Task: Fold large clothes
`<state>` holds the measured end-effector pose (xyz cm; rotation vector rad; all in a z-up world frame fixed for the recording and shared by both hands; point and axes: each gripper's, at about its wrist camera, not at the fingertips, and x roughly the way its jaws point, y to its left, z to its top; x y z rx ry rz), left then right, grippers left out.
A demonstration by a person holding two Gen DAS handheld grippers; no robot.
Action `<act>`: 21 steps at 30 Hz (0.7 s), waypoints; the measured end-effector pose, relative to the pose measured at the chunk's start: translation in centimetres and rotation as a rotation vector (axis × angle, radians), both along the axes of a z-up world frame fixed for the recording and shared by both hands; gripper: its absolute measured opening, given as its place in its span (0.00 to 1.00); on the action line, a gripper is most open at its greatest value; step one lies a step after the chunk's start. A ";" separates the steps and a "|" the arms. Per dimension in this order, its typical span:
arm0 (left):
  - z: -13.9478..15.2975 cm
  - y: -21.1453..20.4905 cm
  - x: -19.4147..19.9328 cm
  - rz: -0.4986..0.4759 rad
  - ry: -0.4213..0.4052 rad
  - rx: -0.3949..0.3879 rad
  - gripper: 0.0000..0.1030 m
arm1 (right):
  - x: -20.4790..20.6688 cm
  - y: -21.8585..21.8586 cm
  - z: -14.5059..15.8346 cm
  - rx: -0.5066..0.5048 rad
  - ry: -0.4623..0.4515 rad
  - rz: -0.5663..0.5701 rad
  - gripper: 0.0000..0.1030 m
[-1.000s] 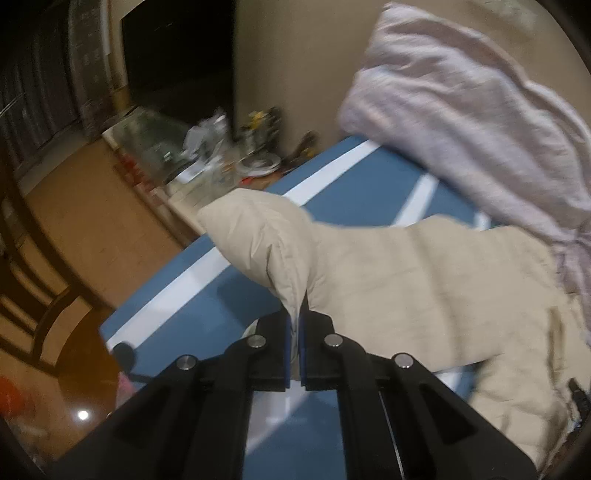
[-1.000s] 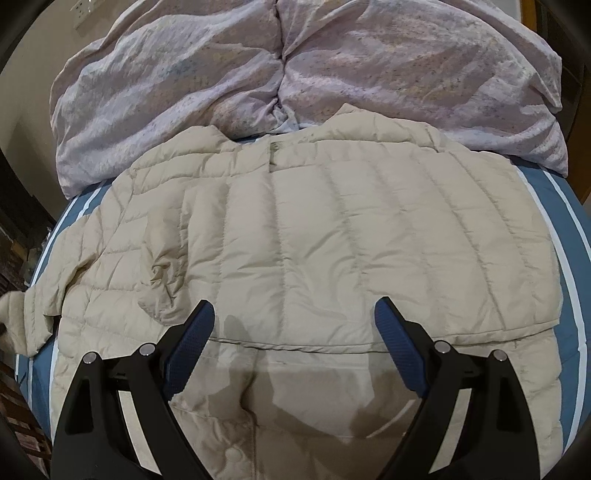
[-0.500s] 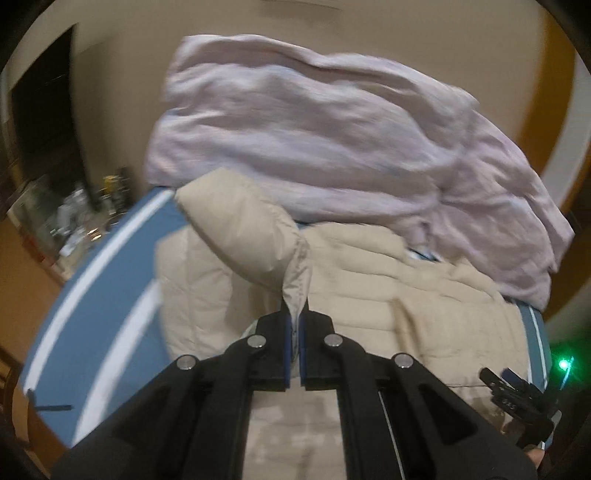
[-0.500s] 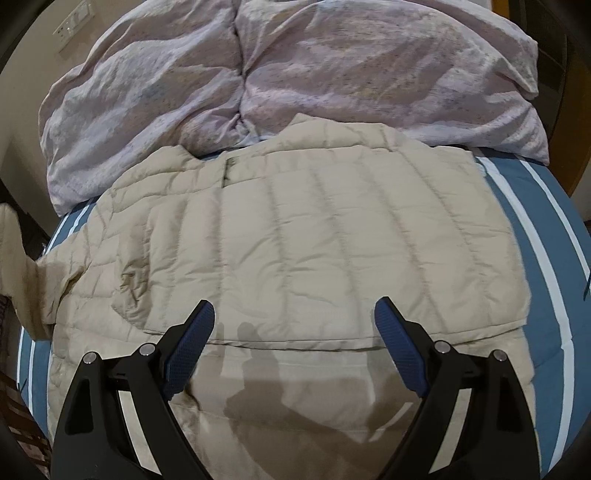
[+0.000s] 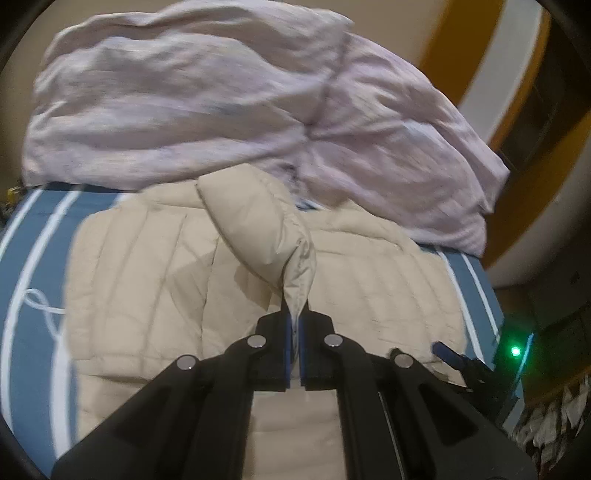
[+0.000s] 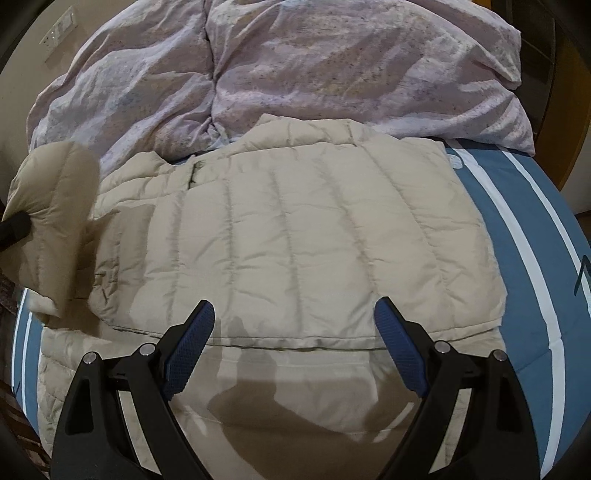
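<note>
Presently the beige jacket [image 6: 295, 236] lies flat on the blue, white-striped bedsheet [image 6: 517, 206], its quilted body spread across the middle of the bed and its collar end at 12 o'clock, touching the lilac duvet [image 6: 332, 70] heaped along the head of the bed.

Left gripper [image 5: 293, 343]: jaws pinched together on the cuff end of the sleeve [image 5: 258, 225]. The sleeve rises from the pads and arches away toward 11 o'clock, raised over the jacket body. In the right wrist view the same sleeve [image 6: 51, 206] appears at 9 o'clock, lifted clear of the body, with a dark gripper tip just visible at the frame edge.

Right gripper [image 6: 295, 347]: jaws spread wide, nothing between the blue pads [image 6: 400, 350]. It hangs over the jacket's near portion at 6 o'clock, above a horizontal seam or folded edge; whether the fingertips touch the fabric cannot be told. Its shadow falls on the cloth below.

A green light [image 5: 515, 350] glows at 3 o'clock in the left wrist view, beside the bed edge. A wall switch plate [image 6: 59, 31] sits at 11 o'clock in the right wrist view.
</note>
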<state>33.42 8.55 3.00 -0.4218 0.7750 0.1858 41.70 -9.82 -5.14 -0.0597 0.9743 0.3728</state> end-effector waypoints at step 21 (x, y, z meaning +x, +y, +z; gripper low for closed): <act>-2.3 -2.4 1.9 -0.056 0.059 0.056 0.35 | 0.2 -0.8 1.1 0.061 -0.031 -0.004 0.79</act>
